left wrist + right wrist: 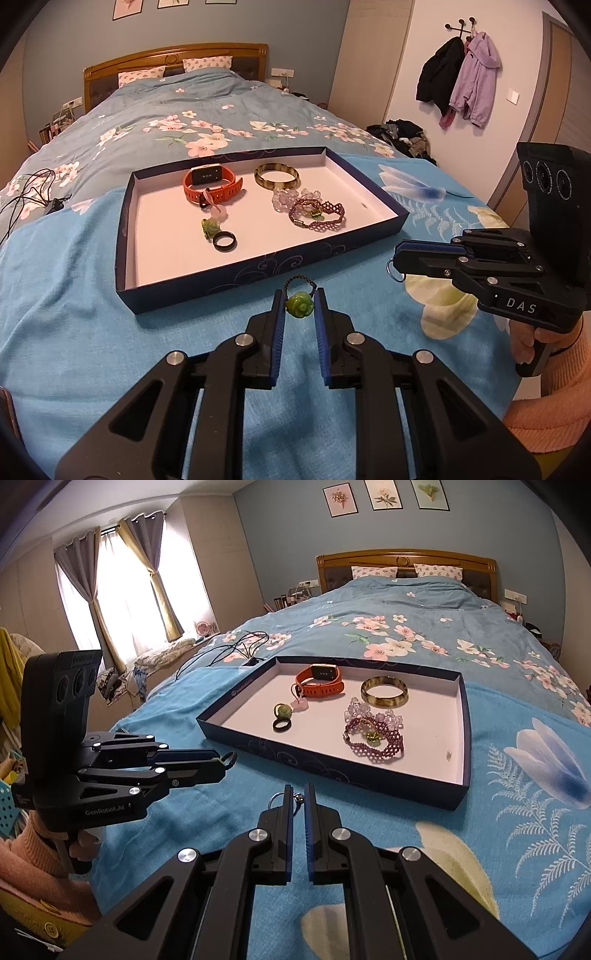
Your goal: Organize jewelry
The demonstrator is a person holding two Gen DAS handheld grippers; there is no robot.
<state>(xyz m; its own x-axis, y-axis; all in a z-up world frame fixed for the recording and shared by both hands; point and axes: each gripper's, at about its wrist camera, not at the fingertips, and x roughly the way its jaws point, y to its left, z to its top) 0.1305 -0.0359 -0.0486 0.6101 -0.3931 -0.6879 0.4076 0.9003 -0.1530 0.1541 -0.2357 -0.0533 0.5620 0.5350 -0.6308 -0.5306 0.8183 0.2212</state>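
The bed (155, 110) serves as the work surface, and a blue towel (74, 314) is spread over its near end, presumably so that small pieces stay visible and do not sink into the quilt. The shallow box lid (127, 229) is set in the middle of that towel as the collecting tray; inside it the orange watch (212, 184) and the bangle (277, 176) are laid toward the far wall, the beaded bracelets (317, 216) nearer the right wall, and the black ring (224, 242) toward the near wall. Just outside the near wall, the left tool (300, 302) is closed on a green rose charm (299, 304) with its cord loop toward the lid, apparently for delivery. To the right of the lid, the right tool (295, 801) is nearly shut on a small key ring (275, 800).
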